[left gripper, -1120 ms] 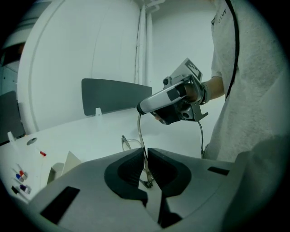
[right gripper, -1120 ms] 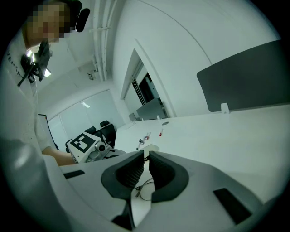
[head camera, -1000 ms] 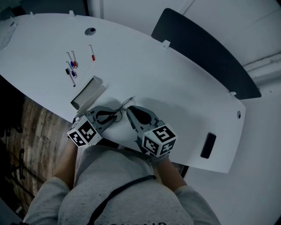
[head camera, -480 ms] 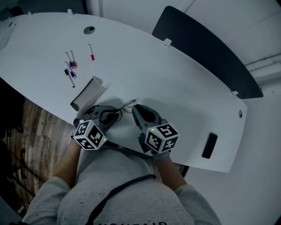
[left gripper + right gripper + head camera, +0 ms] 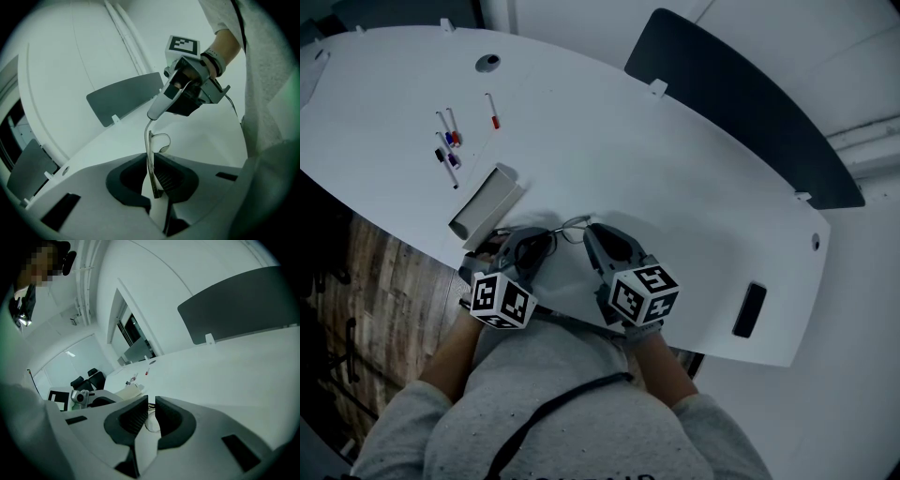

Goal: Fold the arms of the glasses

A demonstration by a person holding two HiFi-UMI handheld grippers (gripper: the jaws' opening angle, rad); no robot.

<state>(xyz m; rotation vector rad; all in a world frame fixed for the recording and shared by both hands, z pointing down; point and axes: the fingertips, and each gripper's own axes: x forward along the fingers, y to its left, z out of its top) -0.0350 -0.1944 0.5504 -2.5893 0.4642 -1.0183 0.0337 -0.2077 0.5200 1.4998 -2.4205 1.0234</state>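
Thin wire-framed glasses (image 5: 570, 225) hang low over the white table (image 5: 675, 187), at its near edge, between my two grippers. My left gripper (image 5: 547, 240) is shut on the frame. In the left gripper view the glasses (image 5: 151, 159) stand edge-on between the pads, with a lens rim (image 5: 162, 140) beyond the tips. My right gripper (image 5: 589, 229) meets them from the right. Its tip (image 5: 154, 114) pinches the upper end of one arm. In the right gripper view the narrow jaw gap (image 5: 150, 404) holds a dark wire, with part of a rim (image 5: 153, 422) beyond.
A white open box (image 5: 486, 199) lies just left of the grippers, with several markers (image 5: 450, 141) behind it. A dark flat object (image 5: 747, 309) lies at the right front. A dark divider panel (image 5: 741, 103) stands on the far edge. The table's near edge is under my hands.
Both hands have sunk toward the table. The left gripper has rolled and drawn back toward me. The glasses have shifted slightly right with the grippers.
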